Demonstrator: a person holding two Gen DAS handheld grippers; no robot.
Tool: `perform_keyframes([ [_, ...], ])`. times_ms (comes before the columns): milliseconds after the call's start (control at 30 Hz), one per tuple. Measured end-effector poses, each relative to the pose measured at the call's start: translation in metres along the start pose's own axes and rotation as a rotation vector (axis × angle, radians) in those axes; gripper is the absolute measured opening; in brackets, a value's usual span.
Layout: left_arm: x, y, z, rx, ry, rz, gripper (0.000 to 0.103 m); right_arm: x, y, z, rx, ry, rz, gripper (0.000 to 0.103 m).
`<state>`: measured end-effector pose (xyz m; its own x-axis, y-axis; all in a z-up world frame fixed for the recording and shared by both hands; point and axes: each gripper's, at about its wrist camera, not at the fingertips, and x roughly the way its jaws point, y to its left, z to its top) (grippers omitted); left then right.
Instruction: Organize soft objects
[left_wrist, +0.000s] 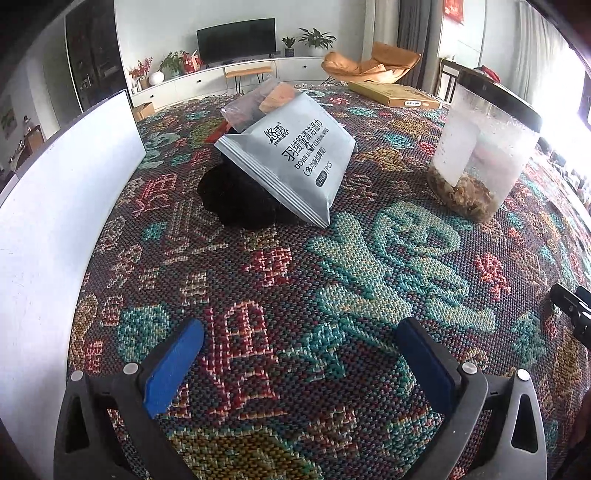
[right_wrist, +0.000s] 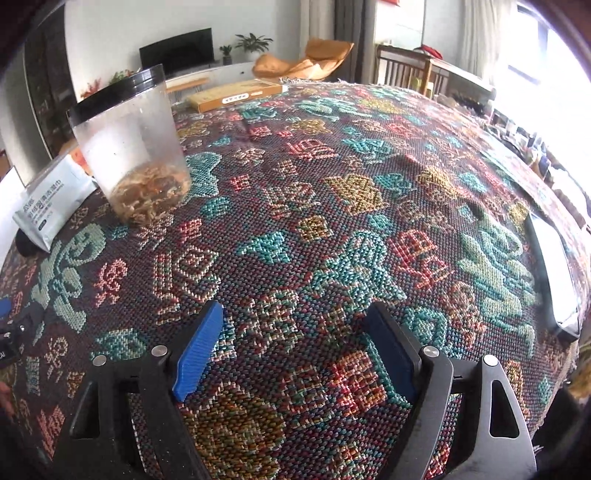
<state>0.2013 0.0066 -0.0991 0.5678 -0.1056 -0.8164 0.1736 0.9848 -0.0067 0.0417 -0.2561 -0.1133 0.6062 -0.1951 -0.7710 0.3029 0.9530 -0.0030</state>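
Note:
A grey packet of cleaning wipes (left_wrist: 291, 158) leans on a black soft bundle (left_wrist: 236, 195) on the patterned tablecloth (left_wrist: 295, 288); a clear bag (left_wrist: 258, 99) with something orange lies behind it. My left gripper (left_wrist: 299, 332) hovers open above the cloth, well short of the pile, with nothing between its blue pads (left_wrist: 173, 365). My right gripper (right_wrist: 295, 317) is open too, over bare cloth, empty. The wipes packet (right_wrist: 51, 203) shows at the far left of the right wrist view.
A clear plastic jar (left_wrist: 480, 147) with a black lid and dried bits in the bottom stands right of the pile; the same jar (right_wrist: 133, 155) is in the right wrist view. White board (left_wrist: 55, 206) at left. Flat yellow box (left_wrist: 391, 94) far back. A phone-like slab (right_wrist: 554, 273) lies at right.

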Motion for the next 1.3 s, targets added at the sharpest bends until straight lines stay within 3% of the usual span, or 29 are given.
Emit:
perform_keyframes([
  [1300,0.0011,-0.0024,-0.0001,0.0,0.0,0.002,0.103,-0.0003,-0.0016,0.0,0.002,0.001,0.002,0.084],
])
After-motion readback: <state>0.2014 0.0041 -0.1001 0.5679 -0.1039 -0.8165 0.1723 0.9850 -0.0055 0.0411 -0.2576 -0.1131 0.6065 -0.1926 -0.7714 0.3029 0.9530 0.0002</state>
